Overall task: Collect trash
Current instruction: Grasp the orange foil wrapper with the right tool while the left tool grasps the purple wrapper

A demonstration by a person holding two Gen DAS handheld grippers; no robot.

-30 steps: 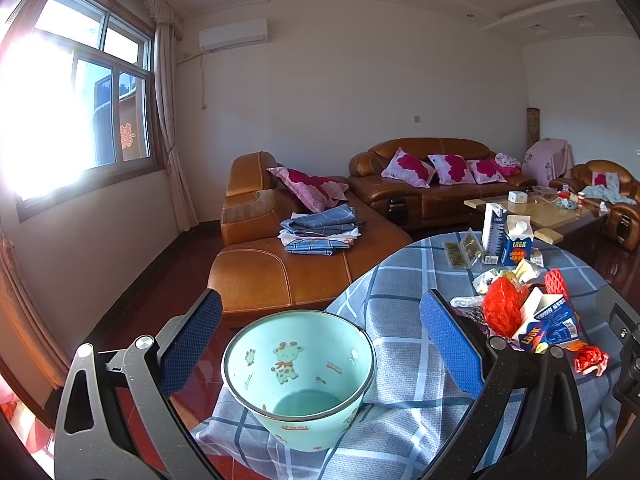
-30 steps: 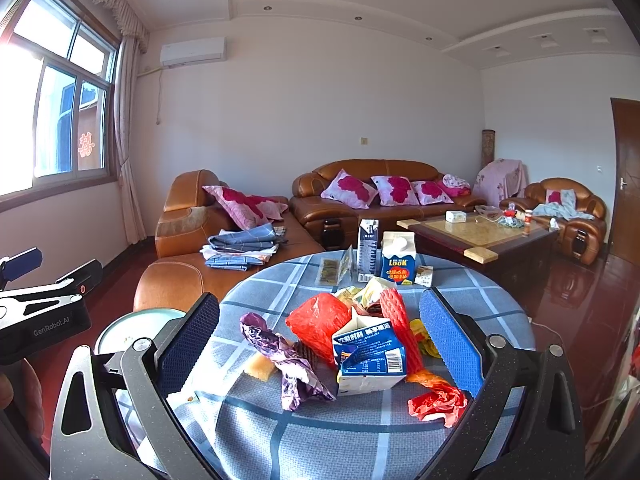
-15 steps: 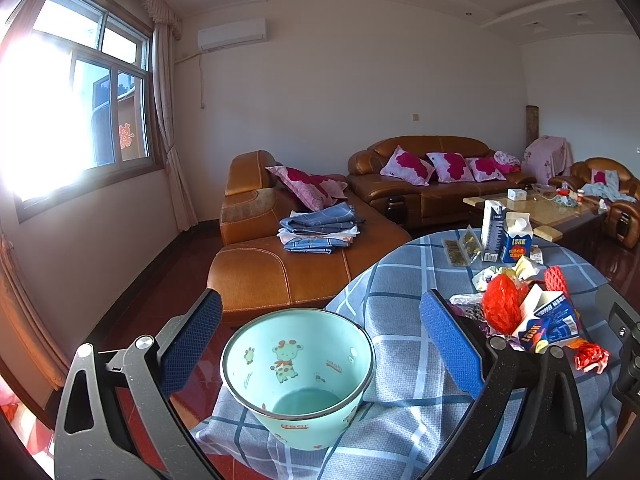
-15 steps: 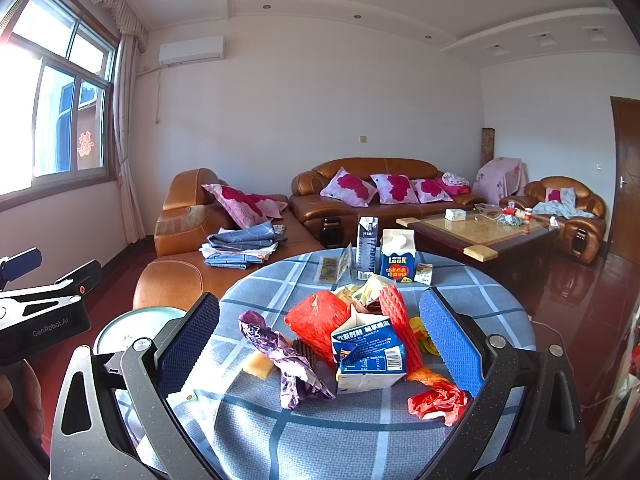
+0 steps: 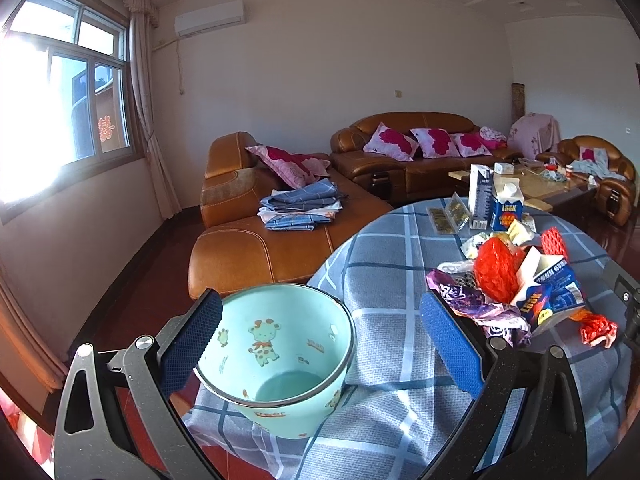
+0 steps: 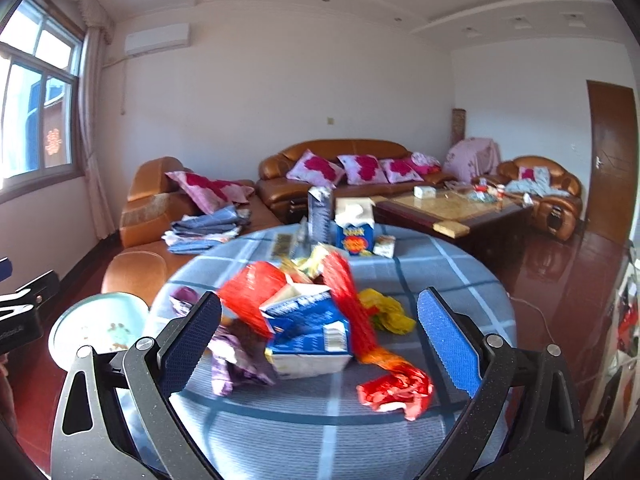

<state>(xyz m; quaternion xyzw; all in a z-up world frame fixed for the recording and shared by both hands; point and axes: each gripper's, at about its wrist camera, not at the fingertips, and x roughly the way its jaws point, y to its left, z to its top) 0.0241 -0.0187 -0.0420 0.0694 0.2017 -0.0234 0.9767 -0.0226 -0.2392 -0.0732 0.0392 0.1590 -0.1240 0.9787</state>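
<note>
A mint-green bin (image 5: 280, 360) with a giraffe print stands at the left edge of the round table (image 5: 384, 288), empty inside. My left gripper (image 5: 320, 344) is open, its jaws wide on either side of the bin's rim. The bin also shows in the right wrist view (image 6: 100, 328). A trash pile lies mid-table: a blue milk carton (image 6: 308, 328), red mesh wrappers (image 6: 256, 296), a purple wrapper (image 6: 232, 364), a yellow wrapper (image 6: 384, 312) and a red scrap (image 6: 396, 392). My right gripper (image 6: 320, 340) is open and empty, close over the carton.
Two upright cartons (image 6: 354, 232) and small packets stand at the table's far side. Brown leather sofas (image 6: 344, 176) with pink cushions and folded cloth (image 5: 300, 208) lie beyond. A coffee table (image 6: 460, 208) is at the right. The table has a blue checked cloth.
My right gripper has moved forward and down toward the trash pile, which now looks larger and blurred. The left gripper and bin have barely shifted.
</note>
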